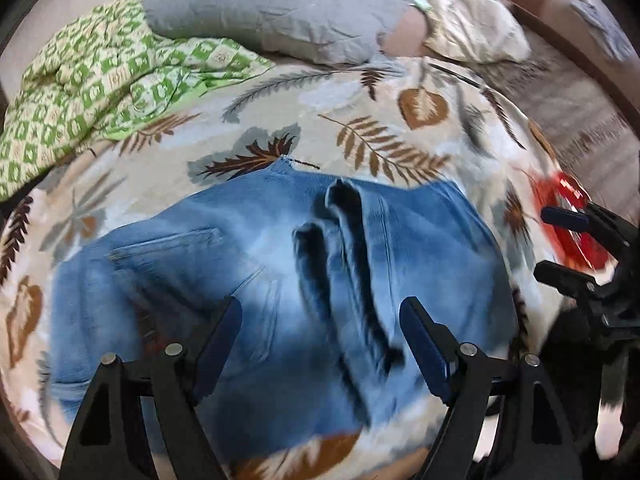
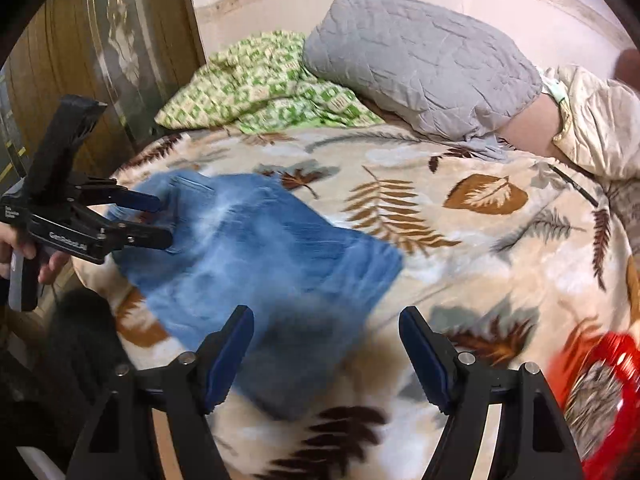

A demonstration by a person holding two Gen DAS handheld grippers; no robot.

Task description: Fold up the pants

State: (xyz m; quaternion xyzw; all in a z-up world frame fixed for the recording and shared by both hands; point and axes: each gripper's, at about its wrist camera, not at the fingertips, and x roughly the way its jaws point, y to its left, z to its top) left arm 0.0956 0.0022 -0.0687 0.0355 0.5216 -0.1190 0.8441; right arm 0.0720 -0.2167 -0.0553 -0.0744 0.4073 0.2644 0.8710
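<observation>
Blue denim pants [image 1: 256, 264] lie folded into a compact bundle on a leaf-patterned blanket [image 1: 360, 120]; they also show in the right wrist view [image 2: 260, 248]. My left gripper [image 1: 320, 344] is open and empty, hovering just above the bundle's near side; in the right wrist view it [image 2: 160, 220] sits at the pants' left edge. My right gripper [image 2: 326, 356] is open and empty above the bundle's near right corner; it also shows at the right of the left wrist view [image 1: 560, 240].
A grey pillow [image 2: 424, 68], a green checked cloth [image 2: 260, 88] and a cream pillow [image 2: 592, 128] lie at the back of the bed. A red plastic object [image 2: 604, 384] sits at the right edge. A wooden door [image 2: 100, 60] stands at left.
</observation>
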